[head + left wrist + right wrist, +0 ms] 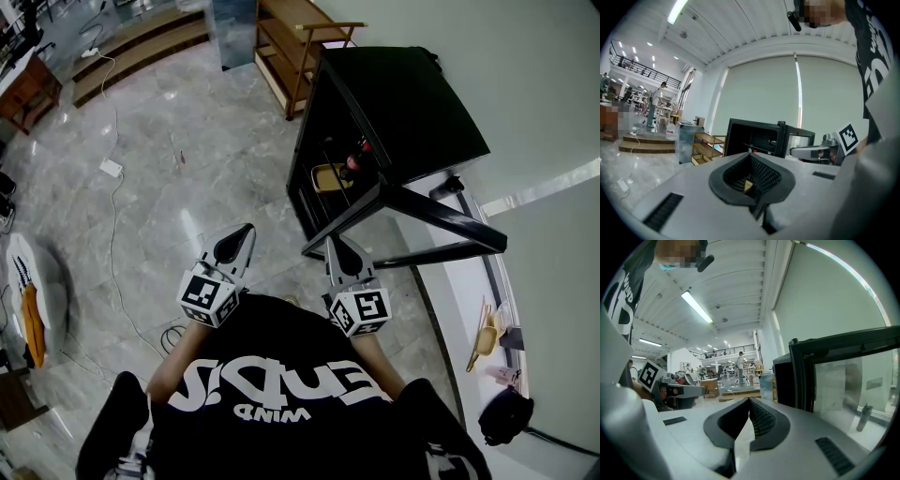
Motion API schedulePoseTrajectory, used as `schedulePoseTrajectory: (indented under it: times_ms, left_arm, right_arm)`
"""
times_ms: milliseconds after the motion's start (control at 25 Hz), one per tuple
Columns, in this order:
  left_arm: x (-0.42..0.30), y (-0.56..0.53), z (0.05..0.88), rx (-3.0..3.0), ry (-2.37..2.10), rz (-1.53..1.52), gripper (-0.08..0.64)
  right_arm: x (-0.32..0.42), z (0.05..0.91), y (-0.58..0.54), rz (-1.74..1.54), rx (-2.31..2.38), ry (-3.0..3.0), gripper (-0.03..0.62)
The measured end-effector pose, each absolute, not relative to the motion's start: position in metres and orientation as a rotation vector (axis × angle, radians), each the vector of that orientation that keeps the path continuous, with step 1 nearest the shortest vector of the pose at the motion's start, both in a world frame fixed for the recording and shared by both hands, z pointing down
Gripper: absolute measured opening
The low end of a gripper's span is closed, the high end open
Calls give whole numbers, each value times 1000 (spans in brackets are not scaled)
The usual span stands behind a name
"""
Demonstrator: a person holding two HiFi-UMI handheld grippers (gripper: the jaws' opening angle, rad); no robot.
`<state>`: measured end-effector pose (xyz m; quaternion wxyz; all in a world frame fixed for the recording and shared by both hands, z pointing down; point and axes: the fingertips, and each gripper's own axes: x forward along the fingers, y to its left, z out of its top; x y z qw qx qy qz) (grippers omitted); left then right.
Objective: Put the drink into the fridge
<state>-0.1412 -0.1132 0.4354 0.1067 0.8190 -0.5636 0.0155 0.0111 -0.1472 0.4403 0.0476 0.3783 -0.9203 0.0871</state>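
A black mini fridge [394, 112] stands with its glass door [412, 211] swung open. Inside, a drink bottle with a red cap [359, 155] stands on a shelf beside a yellow object [328, 176]. My left gripper [246, 228] is held at chest height, left of the fridge, jaws shut and empty. My right gripper [330, 242] is shut and empty too, its tip close to the door's lower edge. The left gripper view looks over shut jaws [751, 152] at the open fridge [754, 136]. In the right gripper view the shut jaws [750, 400] point past the glass door [843, 376].
A wooden shelf unit [291, 47] stands behind the fridge. A white power strip [111, 167] and its cable lie on the marble floor at the left. A white counter [469, 281] with small items and a black bag [504, 417] runs along the right wall.
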Motion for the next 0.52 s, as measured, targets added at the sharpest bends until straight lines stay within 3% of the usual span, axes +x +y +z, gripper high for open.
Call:
schedulePoseTrajectory:
  times_ms: [520]
  left_arm:
    - [-142,-104,435,2409,-1664,42,9]
  right_arm:
    - [13,439,-138,264,1154,-2802,25]
